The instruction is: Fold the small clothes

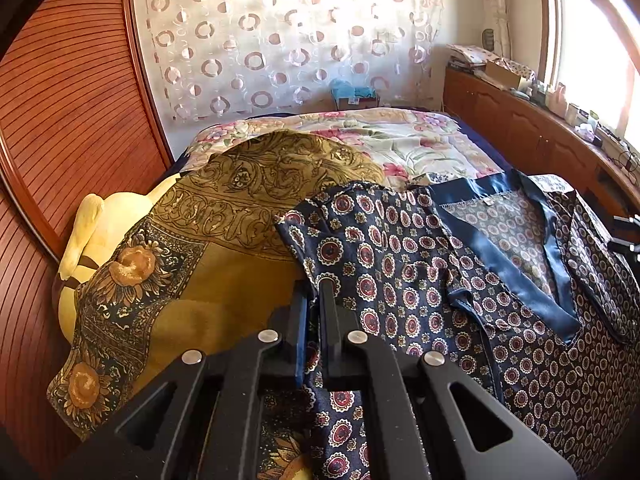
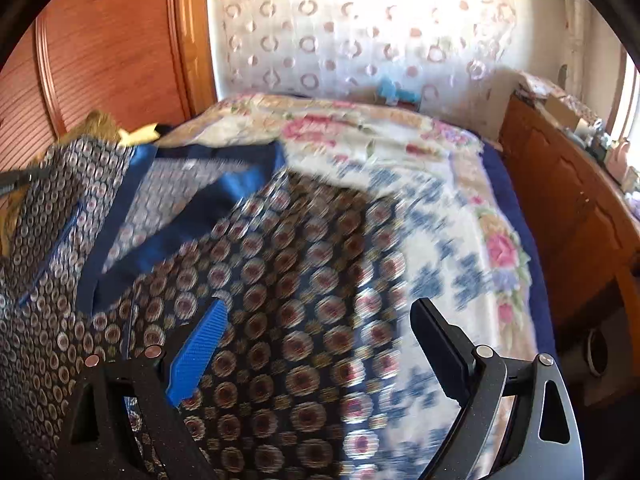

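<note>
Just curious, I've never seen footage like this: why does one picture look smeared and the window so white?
Right wrist view: motion blur streaks the patterned garment and floral bedspread. Left wrist view: sharp, but the window is blown out by glare. Both views: fisheye bends the wooden wardrobe.

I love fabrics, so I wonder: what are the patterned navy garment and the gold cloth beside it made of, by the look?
The garment looks like satin, perhaps silk or polyester: its plain blue trim shines and it drapes in soft folds. The gold cloth looks matte and thicker, maybe a printed cotton or velour; the pictures cannot settle which.
</note>
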{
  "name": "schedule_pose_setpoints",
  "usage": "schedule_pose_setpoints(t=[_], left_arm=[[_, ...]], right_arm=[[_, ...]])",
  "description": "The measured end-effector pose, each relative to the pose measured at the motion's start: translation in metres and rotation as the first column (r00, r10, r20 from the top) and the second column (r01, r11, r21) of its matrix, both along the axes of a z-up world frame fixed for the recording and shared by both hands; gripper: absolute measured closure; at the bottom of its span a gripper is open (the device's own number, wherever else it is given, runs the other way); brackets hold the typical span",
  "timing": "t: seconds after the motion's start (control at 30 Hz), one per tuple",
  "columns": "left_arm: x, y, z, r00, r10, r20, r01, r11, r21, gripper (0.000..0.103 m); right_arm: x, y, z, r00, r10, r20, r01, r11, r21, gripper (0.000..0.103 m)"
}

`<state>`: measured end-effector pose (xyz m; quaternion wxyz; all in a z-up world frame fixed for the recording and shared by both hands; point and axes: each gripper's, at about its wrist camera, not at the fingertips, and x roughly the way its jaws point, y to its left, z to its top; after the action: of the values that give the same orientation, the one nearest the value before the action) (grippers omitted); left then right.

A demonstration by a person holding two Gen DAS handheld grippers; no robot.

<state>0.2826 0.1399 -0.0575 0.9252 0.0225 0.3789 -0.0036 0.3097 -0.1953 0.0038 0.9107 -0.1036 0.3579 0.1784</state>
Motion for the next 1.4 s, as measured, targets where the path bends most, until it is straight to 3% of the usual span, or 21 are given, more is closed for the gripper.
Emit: schedule_pose_setpoints(t=[0.2,0.53,0.63,0.7,0.8,1.03,1.23,1.4], left_arm=[[0.005,-0.004,-0.003,1.000,-0.002,-0.020,0.002,1.000,0.014,0.097],[0.008,-0.006,-0.004,0.999,-0.019,-0.038,0.020,1.000,0.016,0.099],[0.006,-0.004,-0.001,0.999,-0.020,-0.029,0.020,1.000,0.002,0.100],[0.002,-0.001,0.004,1.000,-0.023,-0.020,0.022,0.999,-0.027,0.100],[-0.009,-0.002,0.014,0.999,-0.037,0.008,0.037,0.998,-0.052,0.101],[-0.048,-0.023,0.042,0.992,-0.093,0.081,0.098,0.993,-0.061,0.101],[-0.099,-0.030,0.066,0.979,-0.117,0.165,0.133,0.987,-0.091,0.101],[-0.160,-0.022,0.064,0.975,-0.114,0.192,0.136,0.985,-0.108,0.101]], right_arm=[[0.043,-0.024,-0.002,0.995,-0.010,-0.094,0.013,0.999,0.031,0.028],[0.082,-0.001,-0.017,0.987,0.004,-0.160,-0.015,0.998,-0.065,0.036],[0.084,0.000,-0.012,0.986,0.027,-0.164,-0.037,0.998,-0.059,0.064],[0.085,0.000,-0.010,0.984,0.049,-0.170,-0.058,0.997,-0.050,0.096],[0.080,-0.005,-0.007,0.980,0.089,-0.180,-0.090,0.996,0.002,0.098],[0.038,-0.024,0.030,0.996,0.080,-0.050,-0.075,0.993,0.093,0.099],[-0.027,-0.038,0.057,0.996,0.066,0.062,-0.073,0.990,0.119,0.099],[-0.094,-0.056,0.061,0.992,0.074,0.106,-0.089,0.986,0.142,0.099]])
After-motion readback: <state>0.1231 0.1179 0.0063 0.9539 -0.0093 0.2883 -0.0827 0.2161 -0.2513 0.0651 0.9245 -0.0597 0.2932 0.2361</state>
